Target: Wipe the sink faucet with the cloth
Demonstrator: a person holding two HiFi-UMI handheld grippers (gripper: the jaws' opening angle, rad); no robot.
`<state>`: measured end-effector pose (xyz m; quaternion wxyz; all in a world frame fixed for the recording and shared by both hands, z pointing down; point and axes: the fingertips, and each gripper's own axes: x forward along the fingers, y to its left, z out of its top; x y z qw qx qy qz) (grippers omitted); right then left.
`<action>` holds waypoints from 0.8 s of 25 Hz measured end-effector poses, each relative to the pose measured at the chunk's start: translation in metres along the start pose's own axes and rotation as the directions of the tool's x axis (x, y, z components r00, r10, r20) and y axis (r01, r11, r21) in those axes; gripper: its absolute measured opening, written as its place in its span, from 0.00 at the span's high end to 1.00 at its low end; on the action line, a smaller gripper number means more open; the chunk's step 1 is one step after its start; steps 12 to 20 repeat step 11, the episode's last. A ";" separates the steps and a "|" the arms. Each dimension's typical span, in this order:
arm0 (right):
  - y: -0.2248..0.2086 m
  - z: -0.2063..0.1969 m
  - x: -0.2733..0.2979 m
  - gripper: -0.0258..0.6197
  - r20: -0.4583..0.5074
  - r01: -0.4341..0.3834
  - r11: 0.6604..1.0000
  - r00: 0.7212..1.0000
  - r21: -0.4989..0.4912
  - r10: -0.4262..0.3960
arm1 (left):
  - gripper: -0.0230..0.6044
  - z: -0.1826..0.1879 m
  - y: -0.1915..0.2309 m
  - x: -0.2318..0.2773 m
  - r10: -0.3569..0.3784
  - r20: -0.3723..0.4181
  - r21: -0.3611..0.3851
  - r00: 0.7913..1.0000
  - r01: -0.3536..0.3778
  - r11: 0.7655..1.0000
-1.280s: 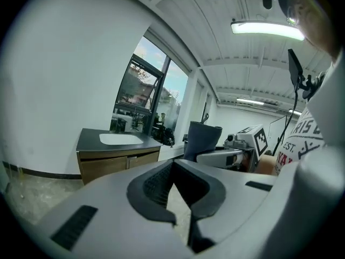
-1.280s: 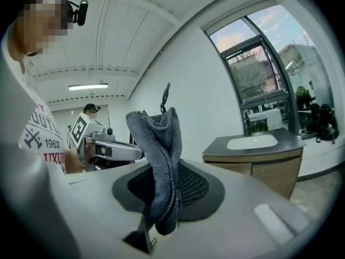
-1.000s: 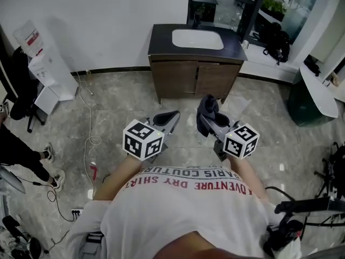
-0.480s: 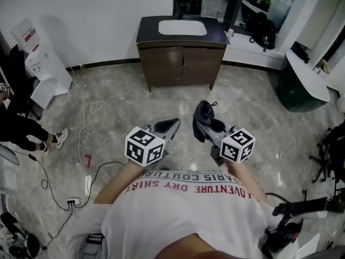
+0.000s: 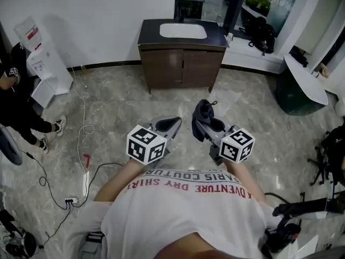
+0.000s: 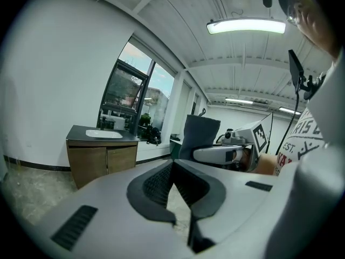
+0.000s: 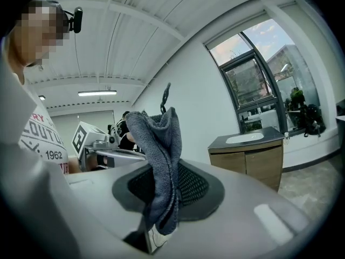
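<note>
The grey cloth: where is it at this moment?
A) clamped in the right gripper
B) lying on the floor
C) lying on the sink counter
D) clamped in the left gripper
A: the cloth stands pinched between the jaws of the right gripper, while the left gripper is shut on nothing.

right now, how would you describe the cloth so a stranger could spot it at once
Start at the dark-topped wooden sink cabinet, then come back across the grey marble floor to the two handheld grippers. The dark grey-blue towelling cloth stands up pinched in the right gripper; the left gripper is shut on nothing.
</note>
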<state>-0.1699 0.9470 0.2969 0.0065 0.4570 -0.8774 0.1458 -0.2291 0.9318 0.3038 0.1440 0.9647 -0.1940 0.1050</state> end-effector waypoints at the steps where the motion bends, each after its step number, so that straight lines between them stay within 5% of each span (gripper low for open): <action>1: 0.000 0.000 0.000 0.84 0.002 -0.005 1.000 1.000 -0.004 0.005 | 0.96 -0.001 0.000 0.000 0.003 -0.003 -0.001 1.000 -0.003 1.000; 20: 0.001 -0.006 0.001 0.84 -0.001 -0.015 1.000 1.000 0.007 0.016 | 0.96 -0.009 0.000 -0.002 0.009 -0.013 0.008 1.000 -0.009 1.000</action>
